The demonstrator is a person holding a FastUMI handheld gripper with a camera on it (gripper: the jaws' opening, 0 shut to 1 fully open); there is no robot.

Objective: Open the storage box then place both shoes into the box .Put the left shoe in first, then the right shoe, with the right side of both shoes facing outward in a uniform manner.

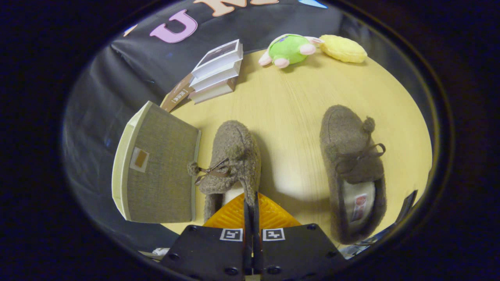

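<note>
My gripper [250, 200] is shut on the heel rim of a brown fuzzy shoe [230, 160], its fingers pinched tight on the thin collar. That shoe is tipped on its side, its bow and pompom turned toward the storage box [160, 175] just left of it. The box is grey fabric with cream edges and a small brown tab; its grey face is toward me, and whether it is open I cannot tell. The second brown shoe [351, 168] rests sole down on the wooden table [289, 101], to the right of the fingers, toe pointing away.
A stack of books [216, 72] stands beyond the box at the table's far side. A green plush toy [291, 48] and a yellow plush [343, 48] lie at the far edge. Bare wood spreads between the two shoes.
</note>
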